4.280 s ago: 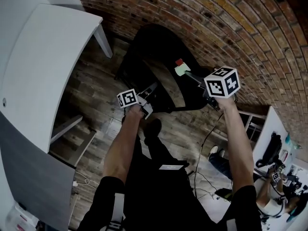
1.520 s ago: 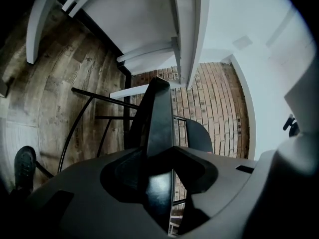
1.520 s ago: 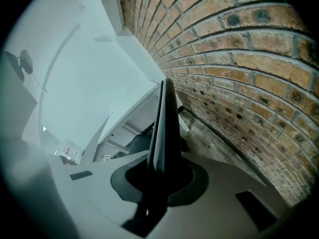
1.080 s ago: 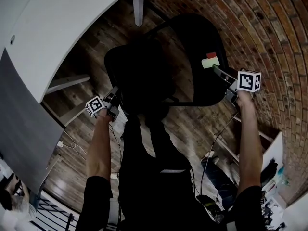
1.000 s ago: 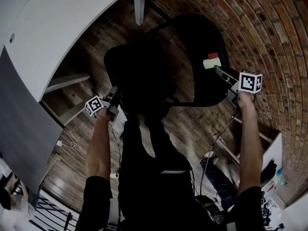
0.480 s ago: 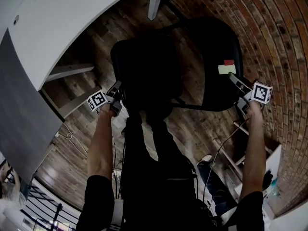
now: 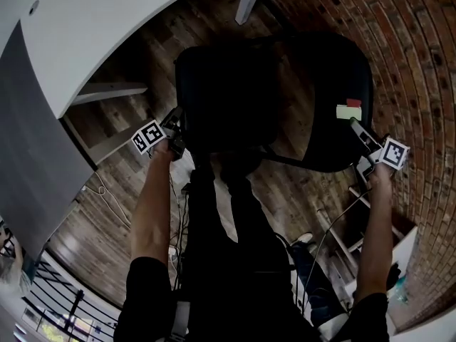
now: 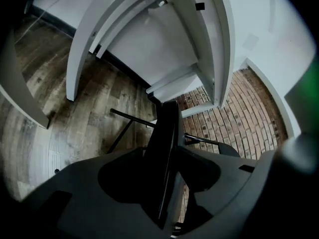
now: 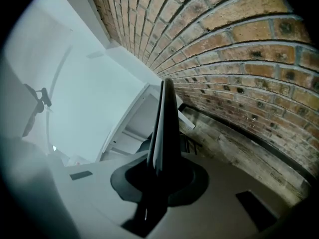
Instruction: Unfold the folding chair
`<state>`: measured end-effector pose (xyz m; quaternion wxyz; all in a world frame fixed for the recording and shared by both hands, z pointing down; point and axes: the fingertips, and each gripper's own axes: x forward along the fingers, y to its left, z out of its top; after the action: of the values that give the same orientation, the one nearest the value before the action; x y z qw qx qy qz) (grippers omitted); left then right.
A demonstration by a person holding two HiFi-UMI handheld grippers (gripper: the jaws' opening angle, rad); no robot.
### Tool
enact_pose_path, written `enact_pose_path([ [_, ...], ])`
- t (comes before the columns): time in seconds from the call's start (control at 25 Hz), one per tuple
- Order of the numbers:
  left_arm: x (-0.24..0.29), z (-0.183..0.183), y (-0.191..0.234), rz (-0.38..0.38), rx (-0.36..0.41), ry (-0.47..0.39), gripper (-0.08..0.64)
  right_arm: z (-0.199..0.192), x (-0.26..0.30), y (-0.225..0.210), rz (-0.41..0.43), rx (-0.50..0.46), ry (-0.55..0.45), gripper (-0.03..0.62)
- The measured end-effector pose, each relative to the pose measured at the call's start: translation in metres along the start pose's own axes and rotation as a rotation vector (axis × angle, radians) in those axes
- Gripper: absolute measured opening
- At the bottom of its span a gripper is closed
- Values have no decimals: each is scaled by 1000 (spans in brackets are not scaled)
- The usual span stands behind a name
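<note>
The black chair (image 7: 235, 91) stands on the plank floor (image 7: 128, 191), seat angled away from its thin back. The left gripper (image 7: 175, 127), jaws just opening a little, clasps the seat's edge. The right gripper (image 7: 350, 116) pinches the back narrowly. A white table (image 7: 107, 27) stands at the left and a brick wall (image 7: 413, 63) at the right.

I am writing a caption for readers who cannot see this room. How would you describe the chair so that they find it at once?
Find the wood floor between the brick wall and the white table. The chair is there, just ahead of the person's legs. It is the only black furniture, and its back carries a small green and red tag.
</note>
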<state>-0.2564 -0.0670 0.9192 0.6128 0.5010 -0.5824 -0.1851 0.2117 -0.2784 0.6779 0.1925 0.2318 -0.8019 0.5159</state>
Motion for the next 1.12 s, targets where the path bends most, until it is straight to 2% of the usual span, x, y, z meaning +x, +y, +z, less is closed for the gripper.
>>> enact_pose_path([
  [0.16,-1,7,13,53,16,-16,213,-5,6,7,-1,-18,-9,55],
  [0.52,-3,15,24,98,45,-64,207,-6,13,26,24,0,-36,66],
  [0.8,-6,20,26,133,66,-65,193,-6,19,42,35,-10,-48,72],
  [0.92,-12,18,30,125,42,-59,142,-13,29,50,21,-16,-47,74],
  [1.0,-16,14,30,121,26,-65,141,-18,32,53,7,-12,-43,74],
  [1.12,-14,-4,13,90,47,-3,130,-24,30,46,-19,-10,-25,78],
])
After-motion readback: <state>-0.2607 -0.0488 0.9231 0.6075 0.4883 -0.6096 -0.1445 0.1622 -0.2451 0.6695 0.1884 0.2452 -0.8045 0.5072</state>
